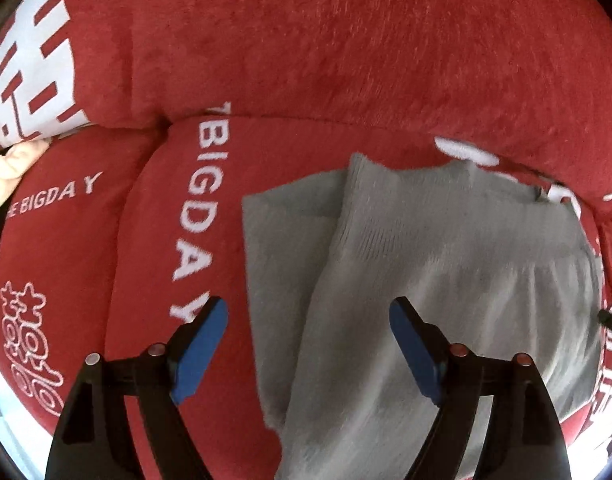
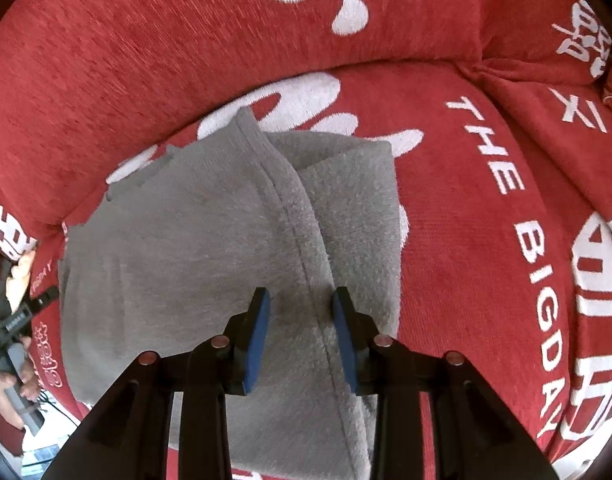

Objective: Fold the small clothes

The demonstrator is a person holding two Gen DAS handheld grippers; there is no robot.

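Note:
A small grey garment [image 1: 445,272] lies flat on a red sofa seat [image 1: 154,240], with one part folded over another along a seam. It also shows in the right wrist view [image 2: 210,240]. My left gripper [image 1: 307,320] is wide open and empty, just above the garment's left edge. My right gripper [image 2: 301,304] is partly open and empty, hovering over the seam of the garment's upper layer, with nothing between the blue pads [image 2: 260,340].
The red sofa backrest [image 1: 345,40] rises behind the seat; white lettering covers the cushions [image 2: 537,248]. A person's hand [image 1: 10,168] is at the far left. The other hand-held gripper [image 2: 14,332] shows at the left edge of the right wrist view.

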